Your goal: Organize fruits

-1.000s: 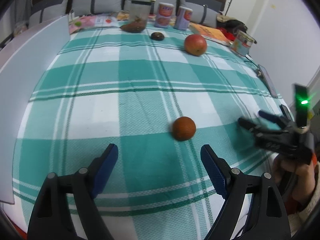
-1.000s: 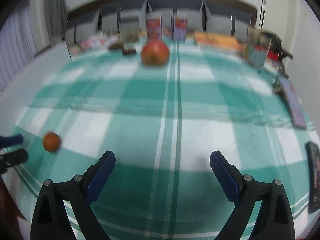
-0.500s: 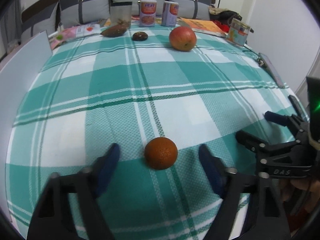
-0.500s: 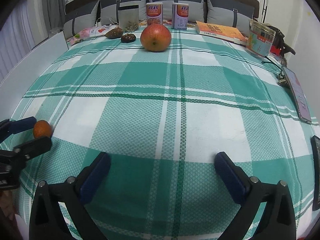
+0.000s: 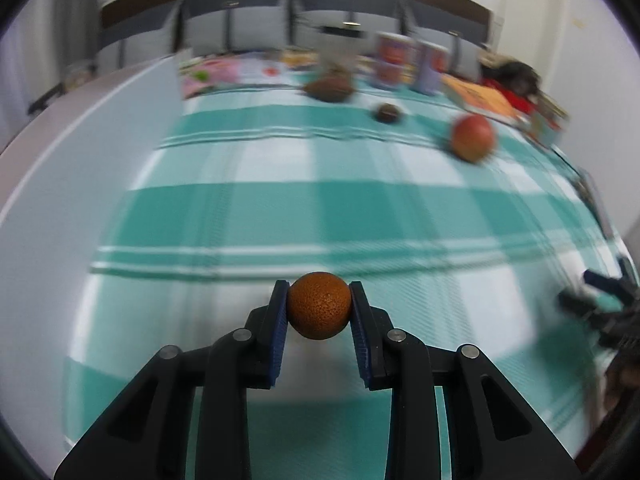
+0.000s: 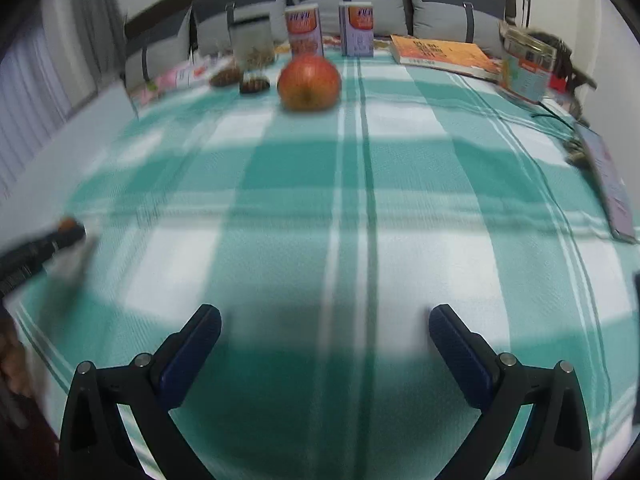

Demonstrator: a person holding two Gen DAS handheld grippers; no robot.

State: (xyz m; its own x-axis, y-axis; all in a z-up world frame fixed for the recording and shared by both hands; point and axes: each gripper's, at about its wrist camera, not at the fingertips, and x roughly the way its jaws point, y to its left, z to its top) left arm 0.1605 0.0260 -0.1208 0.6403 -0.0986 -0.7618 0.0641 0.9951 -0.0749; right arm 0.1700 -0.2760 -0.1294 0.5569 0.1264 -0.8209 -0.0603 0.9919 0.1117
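Left wrist view, step: left gripper (image 5: 319,308) is clamped on the orange (image 5: 319,305) at lower centre; carrying looks next, likely toward the apple (image 5: 472,137), upper right.
Right wrist view, claw: right gripper (image 6: 325,334) gapes apart, empty; the apple (image 6: 309,81) sits upper centre, well apart.

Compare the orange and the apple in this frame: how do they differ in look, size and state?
The orange is uniformly deep orange with pitted skin; the apple is red blending to yellow.

The orange looks the smaller fruit, though it sits much nearer the camera.

The orange is clamped between the left gripper pads; the apple rests free on the checked cloth, far from the open right gripper.

Both are round, whole fruits.
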